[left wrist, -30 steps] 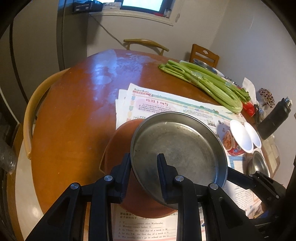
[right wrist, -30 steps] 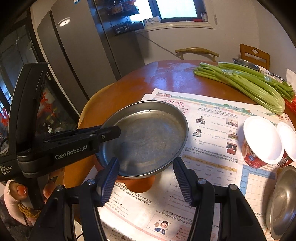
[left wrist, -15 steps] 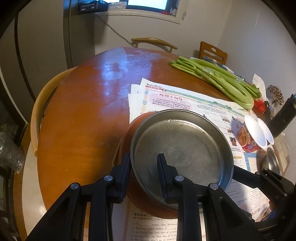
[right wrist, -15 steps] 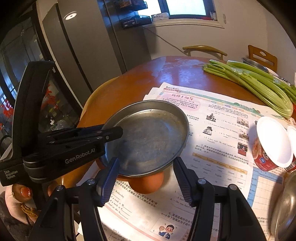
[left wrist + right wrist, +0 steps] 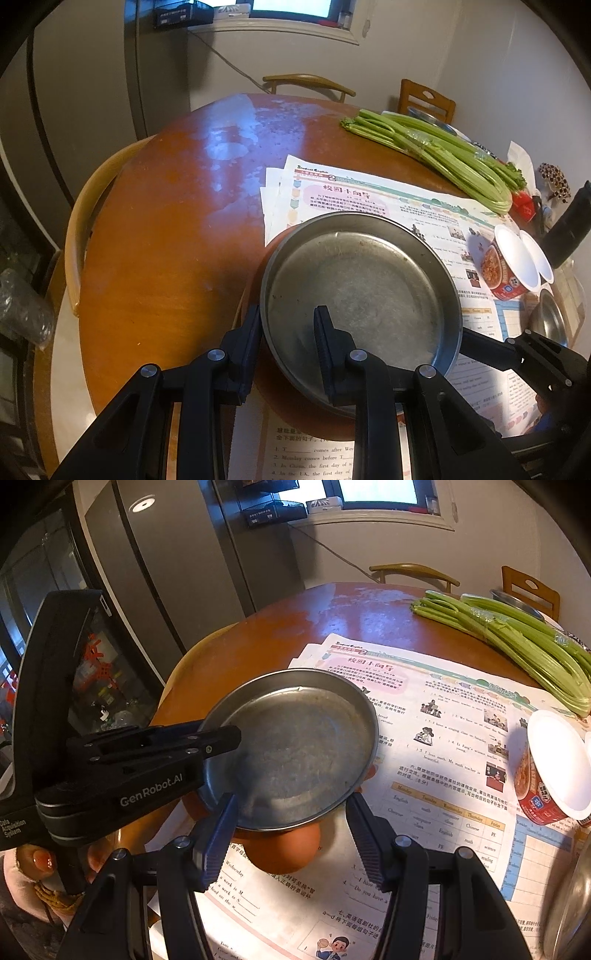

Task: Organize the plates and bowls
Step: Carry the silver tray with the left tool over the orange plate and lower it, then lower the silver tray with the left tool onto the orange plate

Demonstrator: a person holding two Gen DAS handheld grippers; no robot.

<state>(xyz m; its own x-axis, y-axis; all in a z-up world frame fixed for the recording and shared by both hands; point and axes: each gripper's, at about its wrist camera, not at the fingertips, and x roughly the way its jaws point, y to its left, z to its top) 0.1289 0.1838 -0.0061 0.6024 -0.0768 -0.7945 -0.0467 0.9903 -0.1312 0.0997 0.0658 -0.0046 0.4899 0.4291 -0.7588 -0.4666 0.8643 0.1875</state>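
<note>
The left gripper (image 5: pixel 286 334), marked "GenRobot.AI", pinches the steel plate (image 5: pixel 364 295) rim above an orange bowl (image 5: pixel 284 849), while the right gripper (image 5: pixel 291 842) looks clenched, empty.

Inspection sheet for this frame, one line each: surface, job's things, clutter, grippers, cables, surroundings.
Surface: round wooden table, part covered by printed worksheets.
Job's things: steel plate over an orange dish on the worksheets; a second steel bowl at the right edge.
Clutter: celery bunch, two lidded noodle cups, dark bottle.
Grippers: left gripper shut on the steel plate's near rim, one finger inside, one outside; right gripper straddles the plate's near edge, pads not seen touching, reads shut.
Cables: one wire down the wall below the window.
Surroundings: wooden chairs, windowsill, fridge.
</note>
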